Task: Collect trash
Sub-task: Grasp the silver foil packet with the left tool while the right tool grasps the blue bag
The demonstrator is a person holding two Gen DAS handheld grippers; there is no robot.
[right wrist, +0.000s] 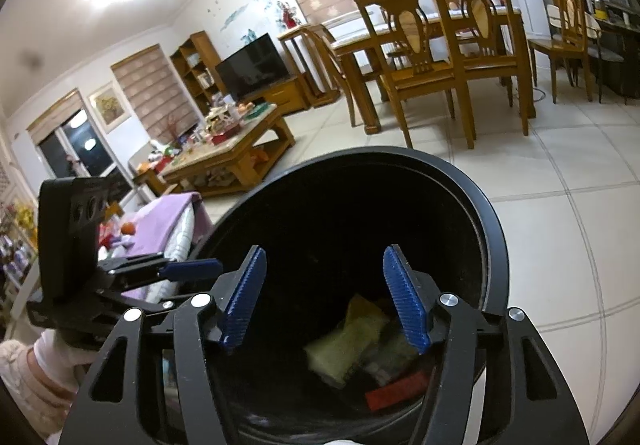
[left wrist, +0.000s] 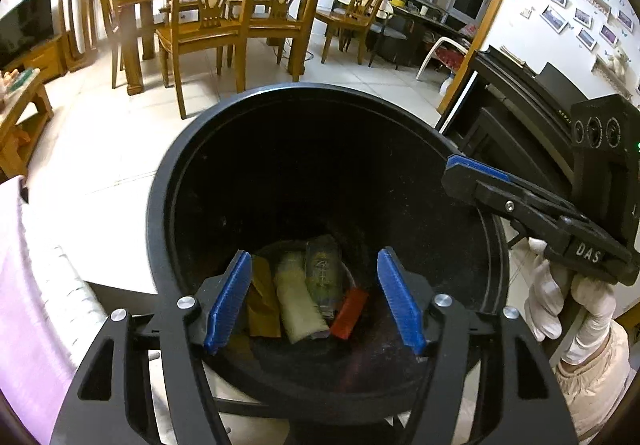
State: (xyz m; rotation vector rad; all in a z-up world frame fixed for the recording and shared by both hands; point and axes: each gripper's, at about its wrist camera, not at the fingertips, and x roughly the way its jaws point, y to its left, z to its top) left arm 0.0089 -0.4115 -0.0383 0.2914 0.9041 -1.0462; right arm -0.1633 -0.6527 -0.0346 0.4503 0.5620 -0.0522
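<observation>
Hovering over the black bin (left wrist: 192,173), both claws empty: left claw (left wrist: 314,301) spread wide, right claw (right wrist: 324,297) spread too, nothing between the blue pads. Wrappers (left wrist: 298,297) lie on the bin bottom, straight below both, long axes running 12-to-6 in the left view. Right claw enters from 3 o'clock at the rim. Judged: drop done; open floor (right wrist: 560,245) all around for pulling back.

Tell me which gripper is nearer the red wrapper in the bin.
Left, as far as these views show. The left gripper hangs open right over the red wrapper at the bin's bottom. The right gripper, also open and empty, reaches in over the rim from the side.
</observation>
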